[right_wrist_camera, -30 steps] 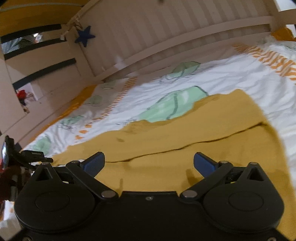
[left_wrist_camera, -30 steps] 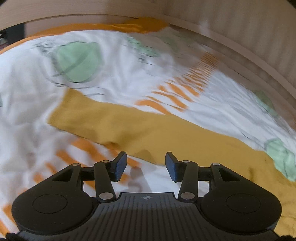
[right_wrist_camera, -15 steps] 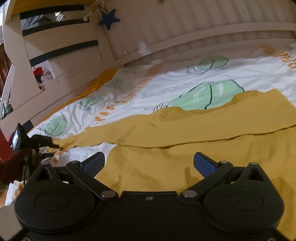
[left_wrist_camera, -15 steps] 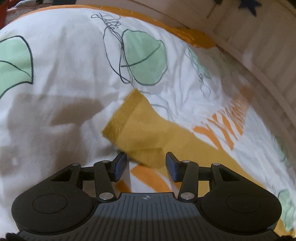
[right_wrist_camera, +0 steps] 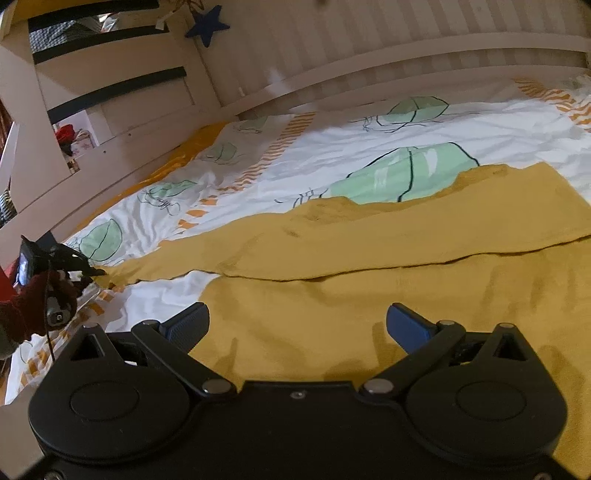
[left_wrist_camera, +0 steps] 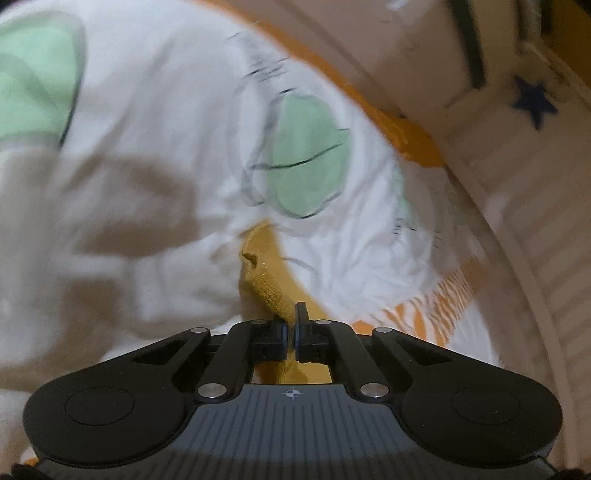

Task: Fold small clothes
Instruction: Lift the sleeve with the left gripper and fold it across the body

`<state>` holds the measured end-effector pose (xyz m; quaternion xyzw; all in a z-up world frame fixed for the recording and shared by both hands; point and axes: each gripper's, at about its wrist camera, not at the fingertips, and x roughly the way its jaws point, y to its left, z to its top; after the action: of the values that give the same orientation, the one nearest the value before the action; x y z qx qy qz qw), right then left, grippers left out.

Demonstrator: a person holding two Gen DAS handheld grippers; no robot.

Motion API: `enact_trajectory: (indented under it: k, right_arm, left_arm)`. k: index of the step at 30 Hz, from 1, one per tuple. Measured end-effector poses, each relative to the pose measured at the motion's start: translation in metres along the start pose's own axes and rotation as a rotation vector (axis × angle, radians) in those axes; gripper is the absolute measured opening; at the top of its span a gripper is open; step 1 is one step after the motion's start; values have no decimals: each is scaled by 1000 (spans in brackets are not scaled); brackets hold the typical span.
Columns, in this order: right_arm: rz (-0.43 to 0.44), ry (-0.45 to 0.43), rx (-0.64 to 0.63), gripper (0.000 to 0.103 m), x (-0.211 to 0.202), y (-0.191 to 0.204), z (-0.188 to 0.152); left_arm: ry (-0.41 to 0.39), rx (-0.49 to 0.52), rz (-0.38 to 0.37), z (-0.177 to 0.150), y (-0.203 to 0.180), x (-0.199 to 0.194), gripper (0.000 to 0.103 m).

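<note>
A mustard-yellow garment lies spread on the bed, with one long leg or sleeve stretching to the left. My left gripper is shut on the end of that yellow strip, which bunches between the pads. In the right wrist view the left gripper shows at the far left, at the tip of the strip. My right gripper is open and empty, low over the garment's wider part.
The bed has a white duvet with green leaf prints and orange stripes. A wooden bed rail runs along the far side, with a blue star hanging above. A ladder or slatted frame stands at the left.
My left gripper has closed on the end of the yellow strip, which lay between its open fingers half a second ago. The right gripper stayed open over the garment.
</note>
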<state>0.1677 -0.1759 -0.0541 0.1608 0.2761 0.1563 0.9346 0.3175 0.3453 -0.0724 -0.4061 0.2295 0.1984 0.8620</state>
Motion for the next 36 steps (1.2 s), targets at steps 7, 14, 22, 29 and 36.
enact_trajectory:
  k: [7, 14, 22, 29, 36]
  right_arm:
    - [-36, -15, 19, 103, -14, -20, 9]
    - [-92, -25, 23, 103, -25, -47, 15]
    - [-179, -54, 96, 103, -38, -92, 25]
    - [-231, -98, 182, 103, -54, -123, 36]
    - [-284, -100, 270, 103, -64, -155, 40]
  left_arm:
    - [-8, 210, -139, -2, -86, -45, 3]
    - [18, 355, -320, -34, -193, -98, 3]
    - [121, 449, -518, -121, -300, -133, 3]
    - [241, 514, -629, -220, -357, -133, 3]
    - [379, 560, -635, -318, -366, -105, 3]
